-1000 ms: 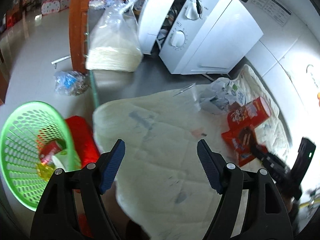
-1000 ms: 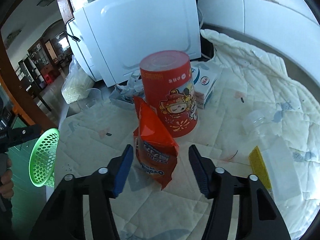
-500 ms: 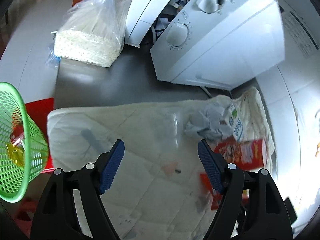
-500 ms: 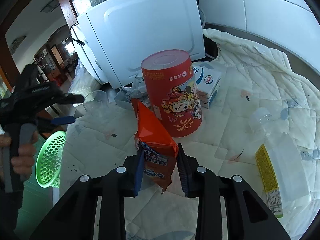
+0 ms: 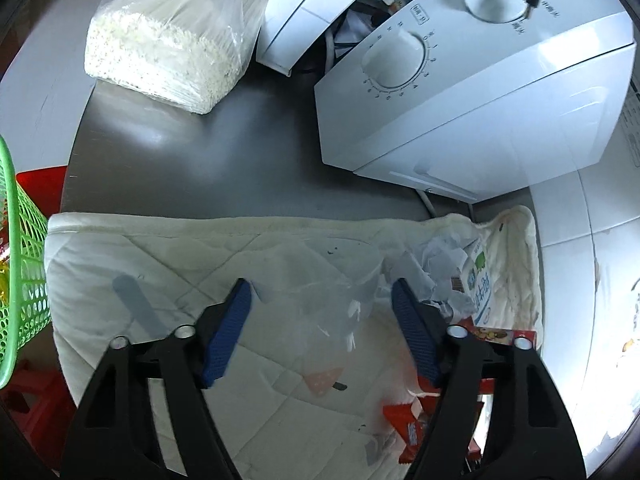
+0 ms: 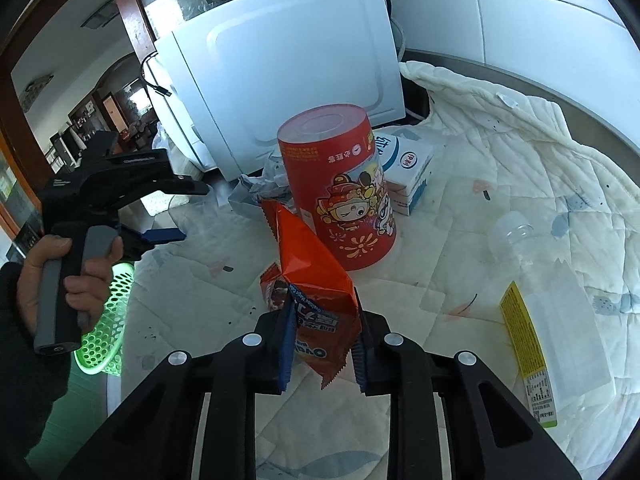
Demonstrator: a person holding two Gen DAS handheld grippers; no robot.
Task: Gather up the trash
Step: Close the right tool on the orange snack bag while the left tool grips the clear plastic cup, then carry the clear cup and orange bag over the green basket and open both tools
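A green basket (image 5: 20, 280) is seen at the left beyond the counter (image 5: 192, 168), on which a quilted cloth (image 5: 160, 264) is spread. The left tongs (image 5: 320, 316), lately narrowed, stand spread around a clear plastic cup (image 5: 340, 276); contact cannot be told. A white appliance (image 6: 288, 76) stands behind. The right tongs (image 6: 322, 340), lately closed, pinch an orange snack wrapper (image 6: 316, 280) before a red canister (image 6: 340, 192). Rightward, a plastic bottle (image 6: 548, 280) lies.

Left hand-held gripper (image 5: 320, 324): black frame, blue ribbed pads, silver screws.
Right hand-held gripper (image 6: 323, 344): black frame, blue pads, silver screws.
Handle: grey trigger.
Sleeve (image 6: 24, 360): dark.
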